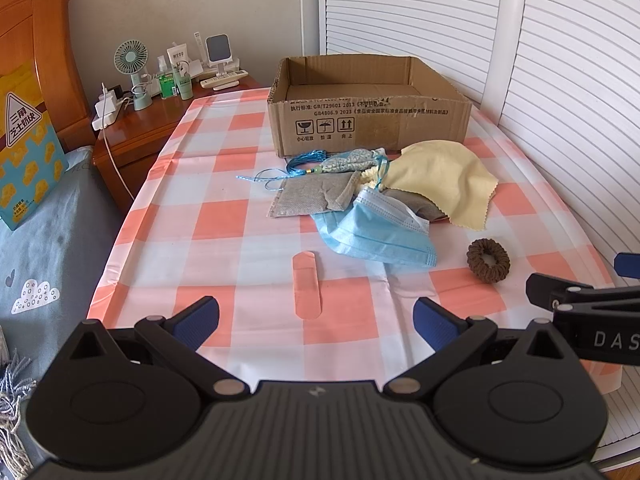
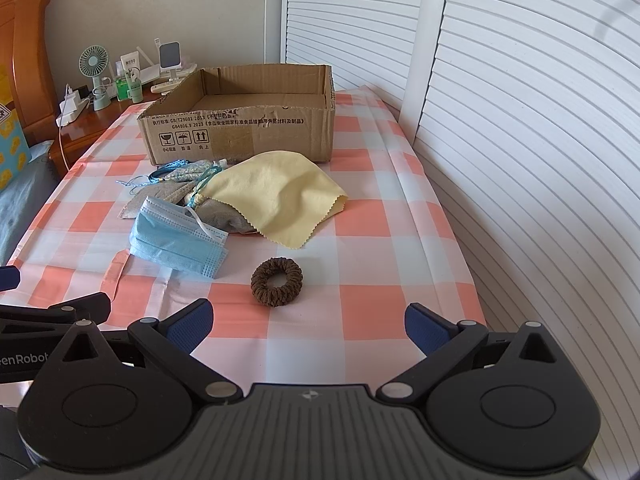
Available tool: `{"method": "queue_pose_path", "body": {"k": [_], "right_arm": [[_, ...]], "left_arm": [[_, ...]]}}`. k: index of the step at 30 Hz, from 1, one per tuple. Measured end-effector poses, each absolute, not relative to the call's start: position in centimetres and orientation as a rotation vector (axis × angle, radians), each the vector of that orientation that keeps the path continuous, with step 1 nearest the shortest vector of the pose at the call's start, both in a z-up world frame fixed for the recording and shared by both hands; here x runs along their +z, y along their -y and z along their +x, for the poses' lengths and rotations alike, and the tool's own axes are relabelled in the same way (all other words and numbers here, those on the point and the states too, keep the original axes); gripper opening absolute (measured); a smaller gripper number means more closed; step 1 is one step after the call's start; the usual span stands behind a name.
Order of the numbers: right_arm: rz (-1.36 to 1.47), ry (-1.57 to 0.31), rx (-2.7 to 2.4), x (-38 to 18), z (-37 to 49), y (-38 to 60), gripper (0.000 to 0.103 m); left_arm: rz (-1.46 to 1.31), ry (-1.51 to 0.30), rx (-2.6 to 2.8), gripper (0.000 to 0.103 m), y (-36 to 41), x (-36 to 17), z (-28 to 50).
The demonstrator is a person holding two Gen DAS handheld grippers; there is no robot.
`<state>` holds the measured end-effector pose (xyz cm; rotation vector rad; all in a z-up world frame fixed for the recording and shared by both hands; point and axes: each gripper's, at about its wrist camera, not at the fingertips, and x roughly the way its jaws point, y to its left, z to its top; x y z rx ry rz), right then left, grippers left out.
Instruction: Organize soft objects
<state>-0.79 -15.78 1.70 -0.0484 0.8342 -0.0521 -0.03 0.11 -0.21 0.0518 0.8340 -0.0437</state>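
Observation:
An open cardboard box (image 1: 368,128) (image 2: 240,136) stands at the far end of the checked table. In front of it lies a pile: a yellow cloth (image 1: 444,180) (image 2: 276,196), a blue face mask (image 1: 372,232) (image 2: 176,236), a grey pouch (image 1: 308,198) and a blue-corded sachet (image 1: 344,162). A brown scrunchie (image 1: 488,260) (image 2: 277,282) lies apart, nearer me. A plaster (image 1: 306,290) lies flat in front of my left gripper (image 1: 316,324), which is open and empty. My right gripper (image 2: 310,326) is open and empty, just short of the scrunchie.
A wooden nightstand (image 1: 148,124) with a fan, bottles and chargers stands far left. A bed with grey cover (image 1: 48,240) runs along the table's left. White louvred doors (image 2: 520,120) close the right side.

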Motion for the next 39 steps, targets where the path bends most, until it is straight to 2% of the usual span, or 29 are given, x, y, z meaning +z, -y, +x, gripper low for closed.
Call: {"method": "queue_pose_path", "body": {"k": [39], "right_arm": [[-0.055,-0.835,-0.048,1.68,-0.45,15.70,0.103]], "left_arm": [[0.045,-0.843,-0.055,0.102,-0.52,-0.05,0.57]]}}
